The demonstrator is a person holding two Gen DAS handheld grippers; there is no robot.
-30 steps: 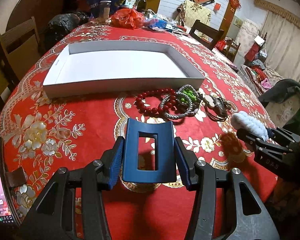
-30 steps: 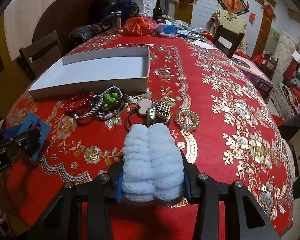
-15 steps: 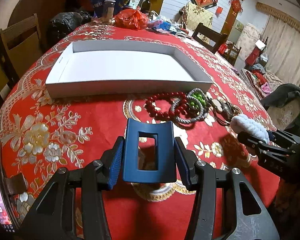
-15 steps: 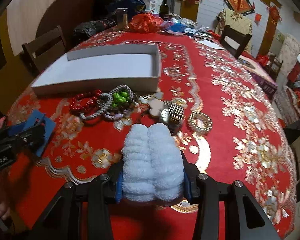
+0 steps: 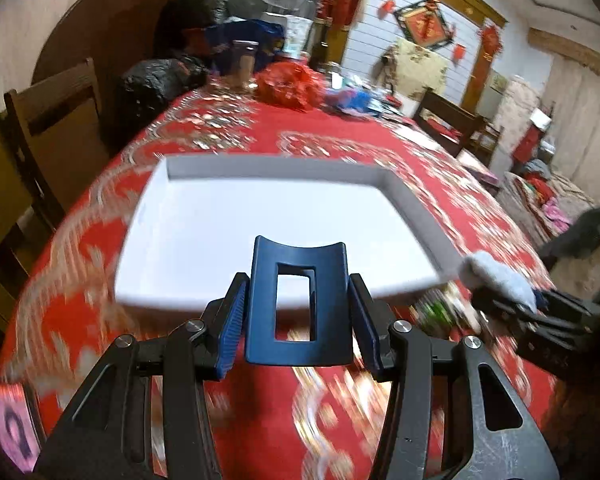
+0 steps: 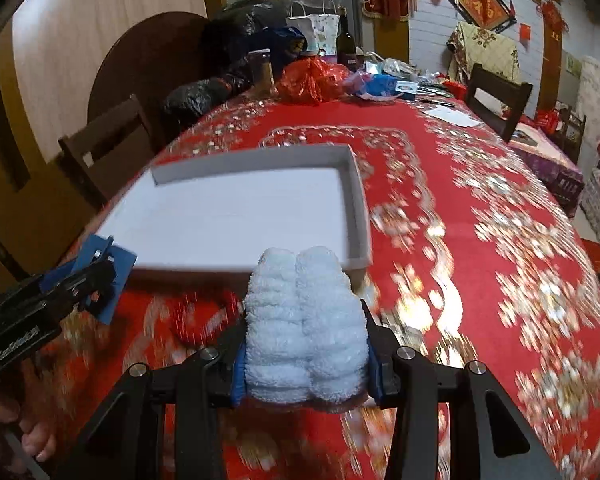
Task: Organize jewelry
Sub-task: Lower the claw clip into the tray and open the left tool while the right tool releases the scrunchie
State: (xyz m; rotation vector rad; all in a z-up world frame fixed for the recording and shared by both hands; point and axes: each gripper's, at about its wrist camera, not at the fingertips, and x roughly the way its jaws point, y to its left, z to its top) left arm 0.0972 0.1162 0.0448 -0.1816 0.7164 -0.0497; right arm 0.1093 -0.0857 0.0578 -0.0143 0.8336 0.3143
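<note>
My left gripper is shut on a dark blue rectangular hair clip, held just over the near edge of the white shallow tray. My right gripper is shut on a fluffy white hair piece near the tray's near right corner. In the left wrist view the right gripper shows at the right with the fluffy piece. The right wrist view has the left gripper at the left. A blurred pile of bead bracelets lies on the red cloth in front of the tray, red beads among them.
The table has a red flowered cloth. Bags, a bottle and a red plastic bag crowd its far end. Wooden chairs stand at the left and far right. A phone is at the lower left. A hand holds the left gripper.
Both grippers have moved forward and slightly up, from above the cloth to the tray's near edge, each still holding its piece. The bead pile has slid low in both views.
</note>
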